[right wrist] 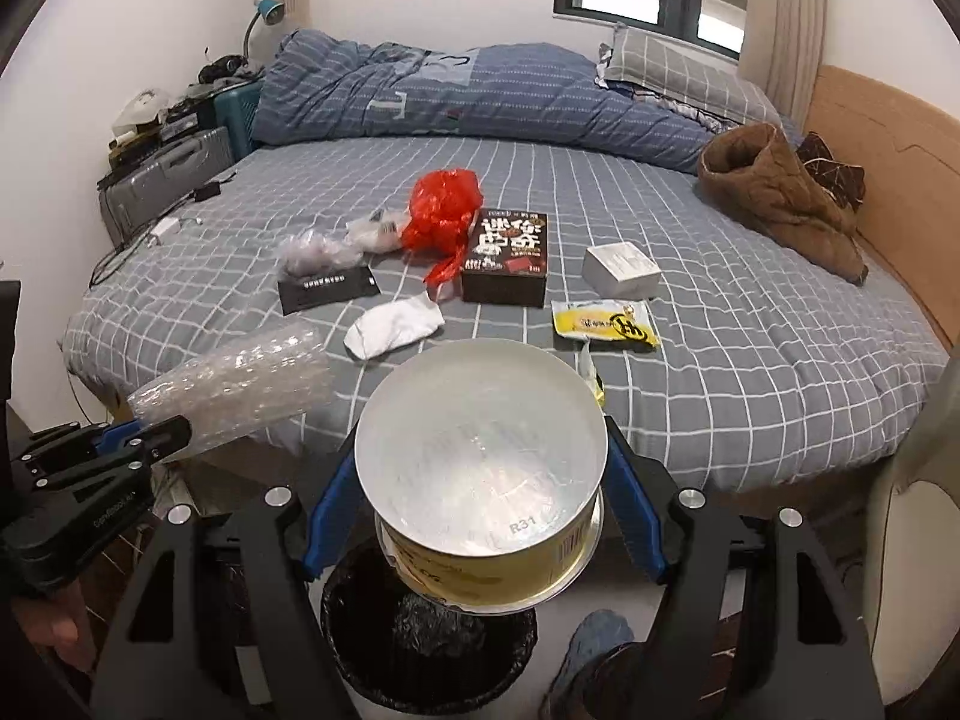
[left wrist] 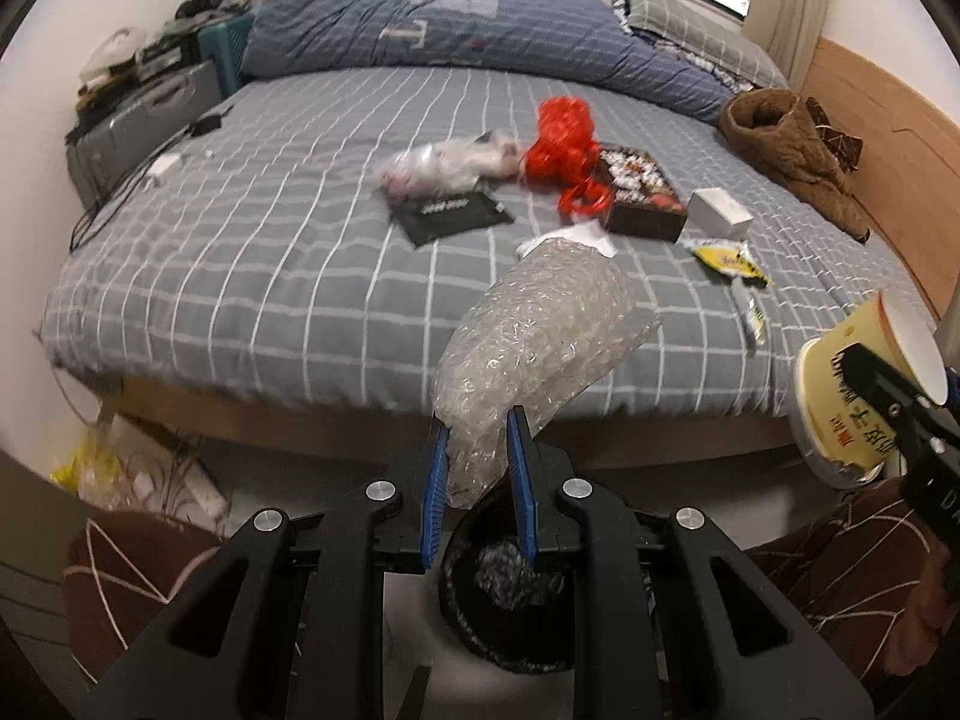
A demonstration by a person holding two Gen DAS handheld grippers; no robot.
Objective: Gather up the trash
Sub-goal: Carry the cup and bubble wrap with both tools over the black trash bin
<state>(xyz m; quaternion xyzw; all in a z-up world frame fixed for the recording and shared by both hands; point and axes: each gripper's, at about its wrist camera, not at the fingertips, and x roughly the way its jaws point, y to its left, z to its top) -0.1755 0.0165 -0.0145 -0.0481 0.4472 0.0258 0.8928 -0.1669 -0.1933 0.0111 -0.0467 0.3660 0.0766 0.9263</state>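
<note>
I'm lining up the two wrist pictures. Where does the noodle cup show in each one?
Left wrist view: noodle cup at the far right edge, tilted, held by the right gripper.
Right wrist view: noodle cup at bottom centre between the blue jaws, open mouth facing the camera, above the black bin.
Shared landmark: the red plastic bag on the bed.

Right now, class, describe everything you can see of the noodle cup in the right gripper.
The noodle cup is a round, yellow-sided paper tub with dark print and a shiny silver lining, apparently empty. The right gripper clamps its walls between blue-padded fingers, tilting its open mouth toward the camera. It hangs above the black trash bin, off the bed's edge. Nothing else touches it.
</note>
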